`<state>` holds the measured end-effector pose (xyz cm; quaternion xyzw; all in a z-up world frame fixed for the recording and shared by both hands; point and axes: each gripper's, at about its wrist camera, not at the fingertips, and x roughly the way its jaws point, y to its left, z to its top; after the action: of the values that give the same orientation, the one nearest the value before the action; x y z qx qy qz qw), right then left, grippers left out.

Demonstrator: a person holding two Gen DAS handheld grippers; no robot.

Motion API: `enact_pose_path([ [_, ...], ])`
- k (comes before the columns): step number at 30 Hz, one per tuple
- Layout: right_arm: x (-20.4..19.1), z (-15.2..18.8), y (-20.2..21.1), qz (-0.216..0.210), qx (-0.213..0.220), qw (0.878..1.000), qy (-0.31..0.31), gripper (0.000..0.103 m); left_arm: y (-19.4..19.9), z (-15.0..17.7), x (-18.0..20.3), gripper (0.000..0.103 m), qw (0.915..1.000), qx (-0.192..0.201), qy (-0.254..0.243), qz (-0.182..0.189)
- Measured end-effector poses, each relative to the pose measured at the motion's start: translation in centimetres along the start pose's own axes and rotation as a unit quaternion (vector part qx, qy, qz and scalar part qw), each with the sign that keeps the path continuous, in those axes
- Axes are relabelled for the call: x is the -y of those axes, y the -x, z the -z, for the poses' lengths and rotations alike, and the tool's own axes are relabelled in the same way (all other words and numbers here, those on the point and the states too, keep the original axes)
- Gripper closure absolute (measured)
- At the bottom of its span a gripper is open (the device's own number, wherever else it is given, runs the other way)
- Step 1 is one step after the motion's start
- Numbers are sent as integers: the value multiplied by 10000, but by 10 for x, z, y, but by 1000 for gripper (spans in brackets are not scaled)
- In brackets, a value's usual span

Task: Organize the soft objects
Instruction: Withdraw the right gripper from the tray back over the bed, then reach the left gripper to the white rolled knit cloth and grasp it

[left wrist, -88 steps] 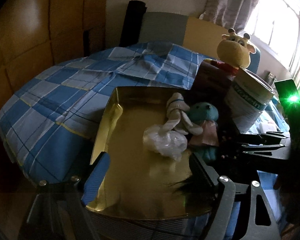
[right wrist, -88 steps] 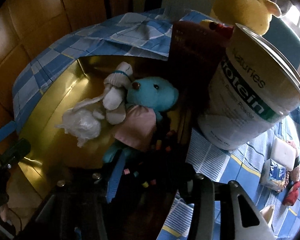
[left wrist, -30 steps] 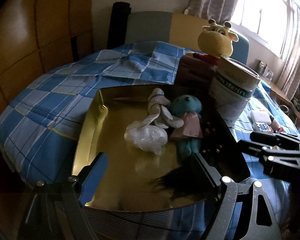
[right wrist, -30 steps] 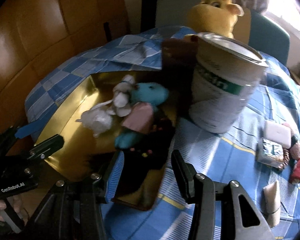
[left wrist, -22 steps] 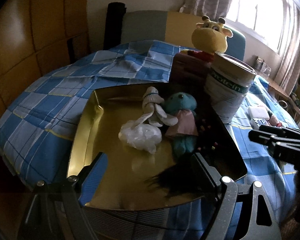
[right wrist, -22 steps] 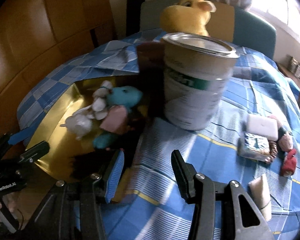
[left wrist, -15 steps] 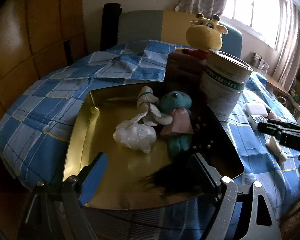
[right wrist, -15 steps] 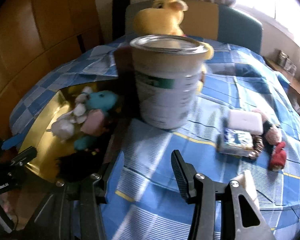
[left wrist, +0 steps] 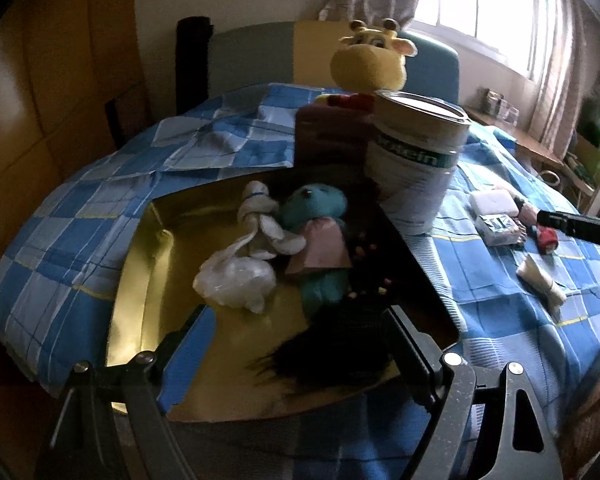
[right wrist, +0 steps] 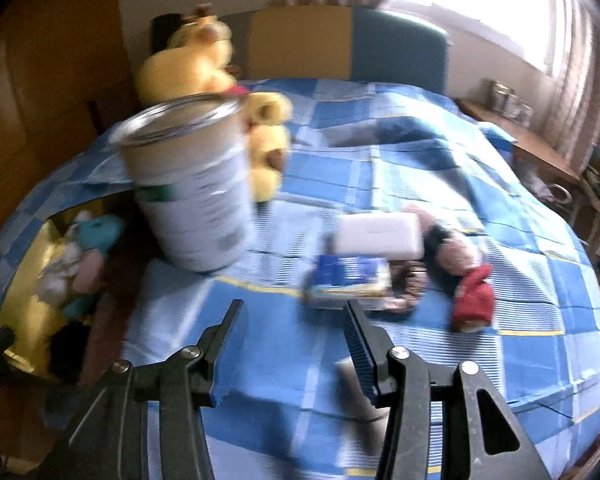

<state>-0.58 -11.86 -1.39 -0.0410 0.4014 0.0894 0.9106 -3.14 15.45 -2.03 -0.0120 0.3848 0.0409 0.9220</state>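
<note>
A gold tray (left wrist: 140, 264) on the blue checked bedspread holds a teal bear (left wrist: 316, 216), a white knotted rope toy (left wrist: 256, 216), a crumpled white bag (left wrist: 236, 284) and a black fuzzy thing (left wrist: 340, 344). My left gripper (left wrist: 296, 320) hovers open over the tray's near end, with nothing between its fingers. My right gripper (right wrist: 292, 312) is open and empty above the bedspread, right of the tray. Ahead of it lie a blue packet (right wrist: 352, 276), a white box (right wrist: 380, 234) and a small doll with a red cap (right wrist: 472, 296). The right wrist view is blurred.
A tall white tin (right wrist: 192, 188) stands beside the tray, with a dark red box (left wrist: 332, 140) and a yellow giraffe plush (left wrist: 368, 60) behind it. A cream roll (left wrist: 540, 284) lies near the bed's right side. A headboard and a window are at the back.
My right gripper has swung right, away from the tray and over the bedspread towards the small items. The left gripper drifted slightly, staying over the tray. The tray's contents have not moved.
</note>
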Motion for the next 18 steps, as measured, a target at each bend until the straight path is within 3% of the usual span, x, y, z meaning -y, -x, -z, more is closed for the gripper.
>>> enact_pose_path([
  [8, 89, 8, -13, 687, -9, 9931, -949, 54, -1, -7, 33, 17, 9990, -1, -405, 192],
  [12, 132, 17, -12, 611, 27, 9773, -2028, 54, -3, -14, 55, 17, 9974, 16, -608, 379],
  [18, 163, 30, -8, 598, 18, 9555, -2890, 54, -7, -20, 96, 18, 9916, -130, -875, 939],
])
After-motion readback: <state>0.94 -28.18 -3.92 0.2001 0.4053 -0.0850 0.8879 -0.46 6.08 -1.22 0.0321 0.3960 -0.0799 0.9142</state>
